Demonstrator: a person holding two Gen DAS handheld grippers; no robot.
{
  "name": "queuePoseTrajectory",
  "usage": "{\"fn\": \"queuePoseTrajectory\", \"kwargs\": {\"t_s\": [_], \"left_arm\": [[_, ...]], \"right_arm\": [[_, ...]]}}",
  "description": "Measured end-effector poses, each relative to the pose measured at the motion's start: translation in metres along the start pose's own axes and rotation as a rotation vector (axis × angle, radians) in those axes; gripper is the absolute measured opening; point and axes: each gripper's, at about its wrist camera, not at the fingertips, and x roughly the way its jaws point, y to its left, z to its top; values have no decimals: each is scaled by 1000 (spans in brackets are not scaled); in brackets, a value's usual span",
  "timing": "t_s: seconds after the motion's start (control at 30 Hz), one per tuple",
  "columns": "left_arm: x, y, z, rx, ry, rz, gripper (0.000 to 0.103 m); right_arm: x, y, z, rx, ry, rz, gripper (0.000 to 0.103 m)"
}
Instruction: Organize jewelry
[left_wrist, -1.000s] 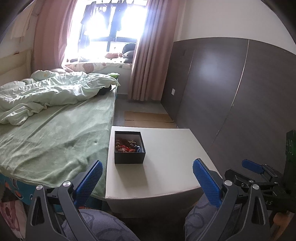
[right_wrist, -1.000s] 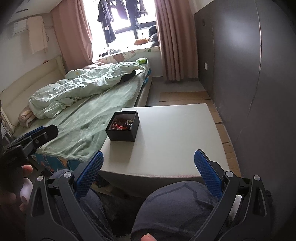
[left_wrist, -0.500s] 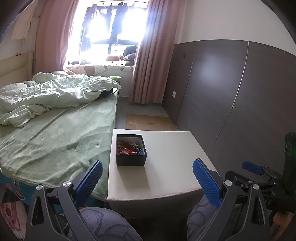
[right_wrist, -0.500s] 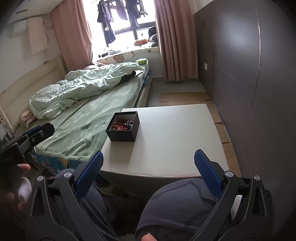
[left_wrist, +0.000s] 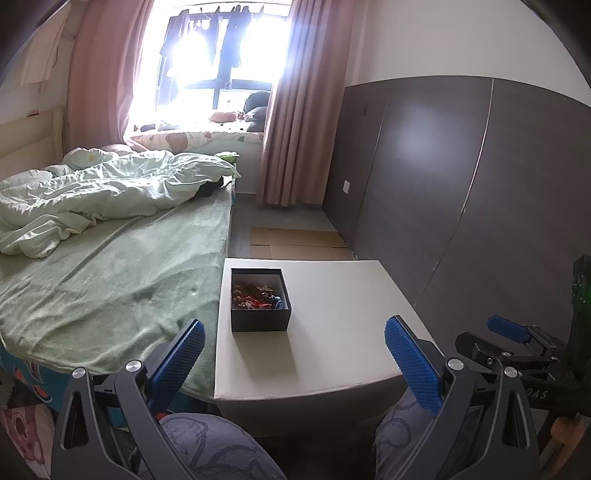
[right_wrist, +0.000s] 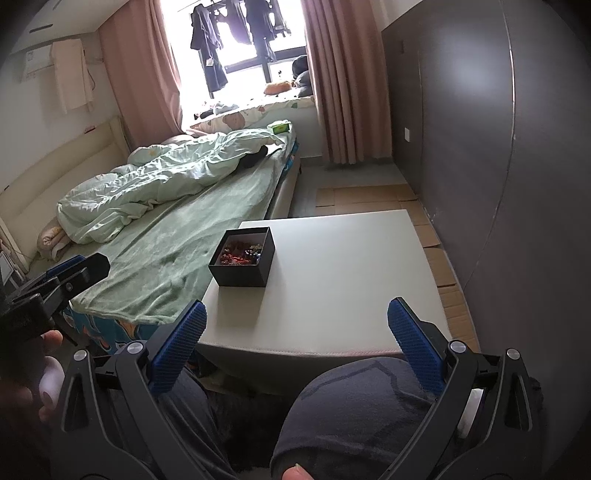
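Observation:
A small black open box (left_wrist: 260, 301) full of mixed red and dark jewelry (left_wrist: 255, 295) stands near the left edge of a white low table (left_wrist: 332, 332). It also shows in the right wrist view (right_wrist: 242, 262), on the table (right_wrist: 332, 280). My left gripper (left_wrist: 293, 354) is open and empty, held over the table's near edge, short of the box. My right gripper (right_wrist: 295, 339) is open and empty, above the person's knees at the table's front edge. The right gripper also shows at the right edge of the left wrist view (left_wrist: 506, 339).
A bed with a green sheet (left_wrist: 103, 280) and crumpled duvet (left_wrist: 110, 188) lies against the table's left side. A dark panelled wall (left_wrist: 461, 184) runs along the right. Flattened cardboard (left_wrist: 295, 242) lies on the floor behind the table. The person's knees (right_wrist: 354, 402) are under both grippers.
The left wrist view has tilted upward and drifted a little, so the box and table sit lower in it. Both grippers stay open. The right wrist view is almost unchanged.

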Motion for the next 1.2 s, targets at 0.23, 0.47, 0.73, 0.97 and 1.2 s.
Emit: {"fn": "queuePoseTrajectory", "kwargs": {"t_s": [0.23,0.47,0.73,0.97,1.2], "left_arm": [[0,-2,-2,7,4,9,95],[4,-6,-8,20,13,34,95],[7,-8,-10,31,21,39,95],[8,-8,-11,34,24,23,95],[6,-5,-11,14,22,32,95]], "right_arm": [[-3,-3,-1,8,-2,5,98],[1,-7,-5,4,13,13,98],[0,-14,-4,22,11,11,98],[-2,-13,-5,22,7,6,98],[-2,-12,-4,19,5,8,98]]}}
